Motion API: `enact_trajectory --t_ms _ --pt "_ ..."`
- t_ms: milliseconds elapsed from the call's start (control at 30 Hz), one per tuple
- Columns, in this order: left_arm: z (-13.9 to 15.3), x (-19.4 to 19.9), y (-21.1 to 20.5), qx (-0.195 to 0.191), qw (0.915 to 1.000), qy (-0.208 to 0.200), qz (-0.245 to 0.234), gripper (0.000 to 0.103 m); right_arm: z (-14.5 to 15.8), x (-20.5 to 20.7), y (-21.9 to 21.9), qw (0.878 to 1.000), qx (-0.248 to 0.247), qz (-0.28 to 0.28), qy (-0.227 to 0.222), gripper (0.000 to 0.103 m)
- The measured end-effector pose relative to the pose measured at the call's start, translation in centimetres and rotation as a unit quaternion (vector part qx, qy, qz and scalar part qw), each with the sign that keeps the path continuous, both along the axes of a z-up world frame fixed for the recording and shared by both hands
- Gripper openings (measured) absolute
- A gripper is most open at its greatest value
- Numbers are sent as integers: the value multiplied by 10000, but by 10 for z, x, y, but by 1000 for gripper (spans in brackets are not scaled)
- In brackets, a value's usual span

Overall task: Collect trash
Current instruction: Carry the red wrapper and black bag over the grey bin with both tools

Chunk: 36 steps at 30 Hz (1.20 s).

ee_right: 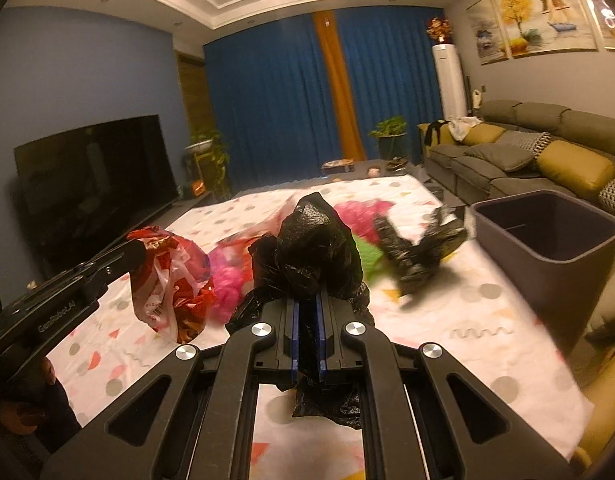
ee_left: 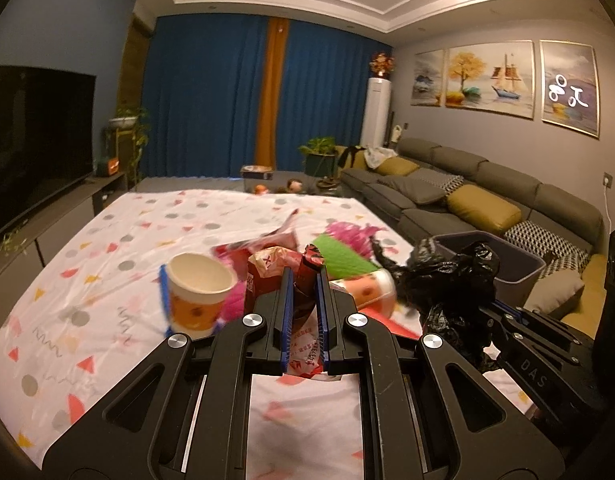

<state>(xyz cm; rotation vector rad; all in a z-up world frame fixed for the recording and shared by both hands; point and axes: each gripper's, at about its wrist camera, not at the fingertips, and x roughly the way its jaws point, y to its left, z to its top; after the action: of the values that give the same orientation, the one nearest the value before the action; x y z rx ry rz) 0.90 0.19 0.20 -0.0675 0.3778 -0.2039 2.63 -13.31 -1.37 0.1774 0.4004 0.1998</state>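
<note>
In the left wrist view, a red-and-white plastic bag (ee_left: 303,316) was seen clamped in the left gripper (ee_left: 305,280) above the patterned sheet (ee_left: 107,232), while in the right wrist view a black trash bag (ee_right: 315,248) was pinched by the right gripper (ee_right: 308,300) near the grey bin (ee_right: 547,240).

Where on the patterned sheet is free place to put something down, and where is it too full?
Free: the sheet between the paper cup and the TV, and its far part toward the curtains. Also the near strip beside the grey bin. Crowded: the middle, with the pink fluff, green piece and loose black bag.
</note>
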Motion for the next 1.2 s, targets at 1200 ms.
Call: enact_trajectory --t_ms 1200 --pt "10 101 -231 -113 9868 -208 -1605 10 6 50 -194 9758 -370 -2119 -391 8"
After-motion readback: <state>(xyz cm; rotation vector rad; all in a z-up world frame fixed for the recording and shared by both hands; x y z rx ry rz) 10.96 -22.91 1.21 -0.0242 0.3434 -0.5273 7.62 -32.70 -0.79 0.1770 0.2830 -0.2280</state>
